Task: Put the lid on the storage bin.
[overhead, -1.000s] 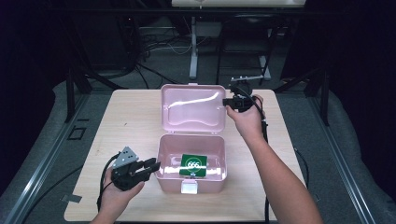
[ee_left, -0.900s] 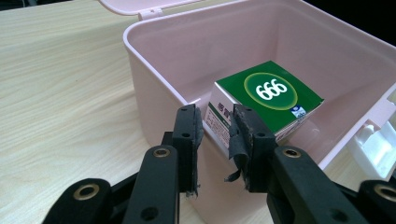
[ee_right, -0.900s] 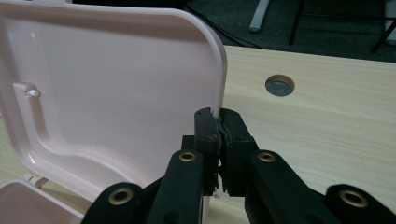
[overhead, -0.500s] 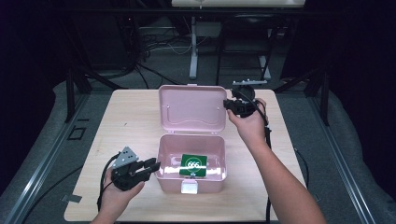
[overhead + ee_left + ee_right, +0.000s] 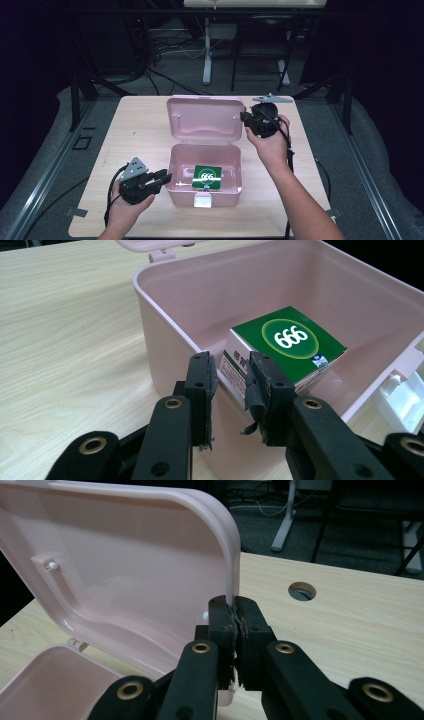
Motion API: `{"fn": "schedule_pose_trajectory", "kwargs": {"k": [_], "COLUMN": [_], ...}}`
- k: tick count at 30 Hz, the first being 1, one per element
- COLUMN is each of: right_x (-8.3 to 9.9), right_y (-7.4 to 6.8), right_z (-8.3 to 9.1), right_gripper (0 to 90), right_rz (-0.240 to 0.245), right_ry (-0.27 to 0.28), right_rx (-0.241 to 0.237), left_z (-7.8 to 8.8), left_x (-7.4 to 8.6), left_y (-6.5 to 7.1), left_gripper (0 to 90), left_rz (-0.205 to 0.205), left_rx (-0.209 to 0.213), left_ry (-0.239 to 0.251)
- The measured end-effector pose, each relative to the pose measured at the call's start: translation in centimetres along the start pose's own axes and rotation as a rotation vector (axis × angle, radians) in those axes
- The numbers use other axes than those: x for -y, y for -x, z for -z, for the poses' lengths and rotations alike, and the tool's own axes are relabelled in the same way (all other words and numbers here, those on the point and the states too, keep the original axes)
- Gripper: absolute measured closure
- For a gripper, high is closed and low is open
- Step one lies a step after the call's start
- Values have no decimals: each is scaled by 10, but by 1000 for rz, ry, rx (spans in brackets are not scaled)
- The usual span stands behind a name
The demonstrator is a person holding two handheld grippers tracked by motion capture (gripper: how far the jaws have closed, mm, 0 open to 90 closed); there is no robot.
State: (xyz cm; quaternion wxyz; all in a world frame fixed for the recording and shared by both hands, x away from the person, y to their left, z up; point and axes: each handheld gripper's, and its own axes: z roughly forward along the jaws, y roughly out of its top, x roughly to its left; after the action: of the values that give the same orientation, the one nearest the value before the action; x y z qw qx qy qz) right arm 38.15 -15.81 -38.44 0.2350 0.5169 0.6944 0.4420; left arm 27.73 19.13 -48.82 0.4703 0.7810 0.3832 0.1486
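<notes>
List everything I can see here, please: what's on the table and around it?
Box: one, pink, near middle of the table, open.
Lid: one, pink, hinged behind the box, raised.
Carton: one, green with white "666", inside the box.
Latch: one, white, on the box's front.
Table: one, pale wood.
Left gripper: one, black, at the box's left wall, jaws apart.
Right gripper: one, black, shut on the lid's edge.

Blk grippers (image 5: pixel 150 181) w/ brass rivets, frayed jaws, grey plates, blk cables.
</notes>
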Motion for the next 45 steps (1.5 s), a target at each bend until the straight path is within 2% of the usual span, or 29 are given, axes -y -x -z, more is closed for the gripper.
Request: {"fn": "schedule_pose_trajectory", "kwargs": {"k": [9,19,26,31,45], "right_x": [14,33,44,47,51], "right_y": [-8,-11,-17,-19,-14], "right_z": [12,28,34,37,39], "right_gripper": [868,850,850,851,840], "right_rz": [32,-9,4,21,-9], "right_ry": [53,108,139,141,147], "right_rx": [13,-15,-3,0,-43], "left_z": [0,0,0,0,2], "left_x": [0,0,1,1,3], "left_y": [0,0,0,0,0], "left_gripper": [721,722,722,722,719], "left_rz": [1,2,3,6,14], "left_rx": [-2,-2,-2,0,1], "left_ry": [-1,0,1,6,9]}}
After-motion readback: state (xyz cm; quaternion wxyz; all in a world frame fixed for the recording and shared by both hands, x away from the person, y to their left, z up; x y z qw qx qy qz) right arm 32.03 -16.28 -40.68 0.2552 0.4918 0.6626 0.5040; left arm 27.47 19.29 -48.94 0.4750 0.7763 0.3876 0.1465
